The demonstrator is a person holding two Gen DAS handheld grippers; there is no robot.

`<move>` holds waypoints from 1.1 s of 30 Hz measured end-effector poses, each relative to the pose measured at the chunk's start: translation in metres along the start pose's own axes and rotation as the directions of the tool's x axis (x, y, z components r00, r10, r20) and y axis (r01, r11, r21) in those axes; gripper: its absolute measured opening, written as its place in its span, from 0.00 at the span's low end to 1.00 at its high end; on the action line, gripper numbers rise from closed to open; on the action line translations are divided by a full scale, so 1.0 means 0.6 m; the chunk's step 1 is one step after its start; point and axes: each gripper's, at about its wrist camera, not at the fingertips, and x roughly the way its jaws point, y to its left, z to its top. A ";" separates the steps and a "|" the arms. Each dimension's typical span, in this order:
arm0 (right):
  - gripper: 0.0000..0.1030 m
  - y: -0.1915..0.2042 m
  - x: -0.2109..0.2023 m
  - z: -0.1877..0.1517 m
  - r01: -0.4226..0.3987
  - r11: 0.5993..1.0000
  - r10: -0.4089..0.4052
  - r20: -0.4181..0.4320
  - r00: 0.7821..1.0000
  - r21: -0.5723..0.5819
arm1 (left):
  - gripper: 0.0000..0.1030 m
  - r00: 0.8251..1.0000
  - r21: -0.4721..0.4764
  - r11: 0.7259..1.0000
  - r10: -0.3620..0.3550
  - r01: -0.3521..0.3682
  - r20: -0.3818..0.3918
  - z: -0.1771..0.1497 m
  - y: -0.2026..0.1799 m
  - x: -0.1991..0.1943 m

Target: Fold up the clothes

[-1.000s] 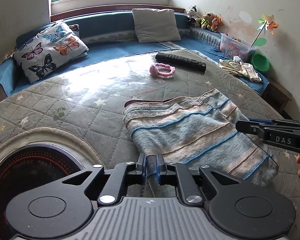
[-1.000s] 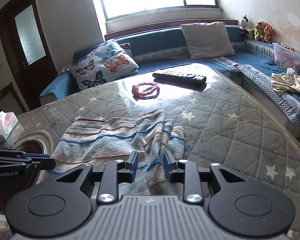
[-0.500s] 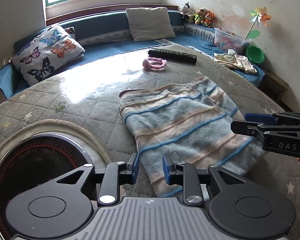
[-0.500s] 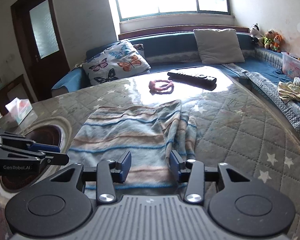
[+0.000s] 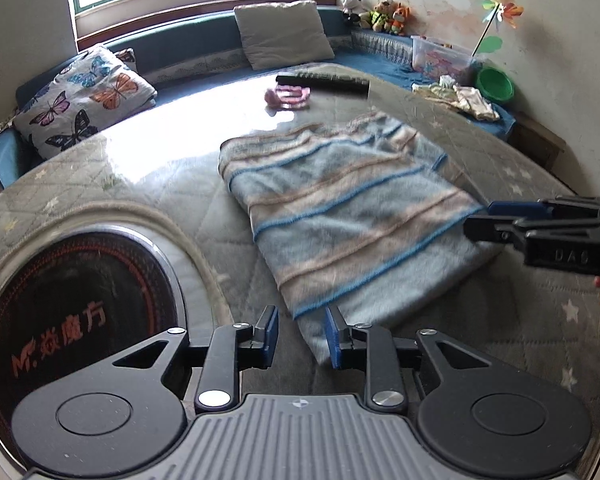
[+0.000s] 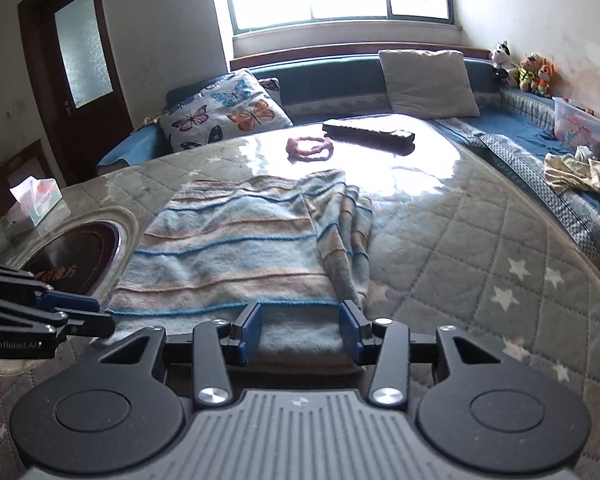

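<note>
The folded garment [image 5: 340,216] lies flat on the table [image 5: 140,168]. Both the left gripper [image 5: 302,332] and right gripper [image 6: 302,328] stand apart at its near edge, gripping nothing.

The striped garment [image 5: 340,216] lies flat on the quilted, star-patterned table cover [image 5: 148,184], a fuzzy knit in pale blue and beige bands with thin bright-blue lines running across it. It's folded into a rough rectangle, set at a slant in the left wrist view. From the right wrist view, the right-hand side is doubled over in a narrow, bunched strip [image 6: 350,236], while the near hem lies straight.
</note>
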 end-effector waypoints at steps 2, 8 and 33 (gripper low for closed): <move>0.42 0.004 -0.004 0.005 0.000 1.000 0.000 0.011 1.000 -0.007 | 0.27 1.000 -0.002 1.000 0.000 0.000 -0.002 -0.004 0.000 0.001; 0.42 0.014 0.002 0.040 -0.040 0.999 0.040 0.053 0.998 -0.004 | 0.27 1.000 -0.002 1.000 -0.006 0.006 -0.003 -0.006 -0.001 0.002; 0.51 -0.008 0.101 0.087 0.009 0.998 -0.008 -0.006 1.000 0.066 | 0.30 0.999 -0.029 0.999 -0.045 0.045 -0.007 -0.008 0.012 0.001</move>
